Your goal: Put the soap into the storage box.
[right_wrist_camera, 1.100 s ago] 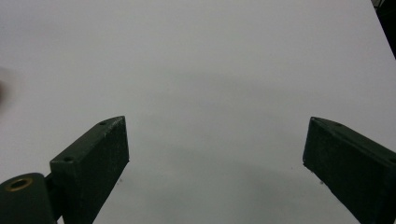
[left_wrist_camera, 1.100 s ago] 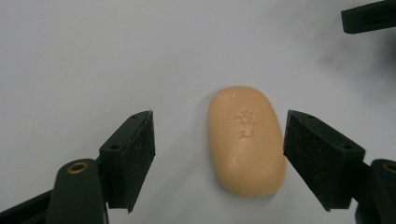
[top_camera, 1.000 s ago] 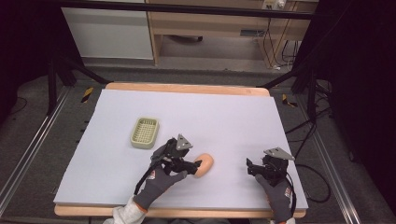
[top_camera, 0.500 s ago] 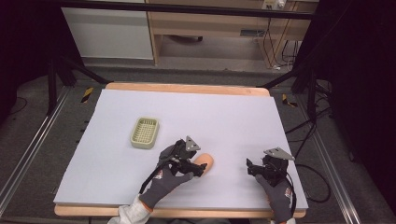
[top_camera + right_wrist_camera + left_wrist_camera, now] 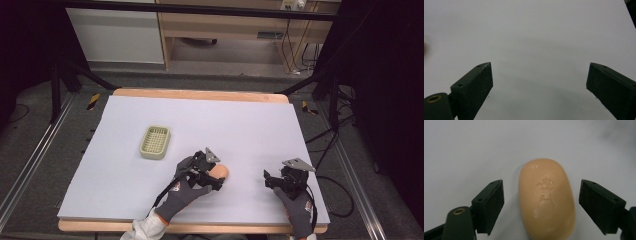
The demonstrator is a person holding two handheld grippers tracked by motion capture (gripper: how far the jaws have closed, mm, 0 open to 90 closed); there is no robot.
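Pale green, the slatted soap dish [image 5: 155, 142] sits well left of the work and empty, the likely place for the bar. Just right of it, the left gripper [image 5: 541, 202] straddles the peach-coloured soap [image 5: 547, 199], which lies flat on the white table [image 5: 250, 125], jaws spread wide with a gap on each side, gripping nothing yet. To do this well, I would centre the bar, close across its narrow width, and squeeze gently, since it looks smooth and could squirt out. Farther right, the right gripper [image 5: 539, 87] rests wide open over bare table, holding nothing.
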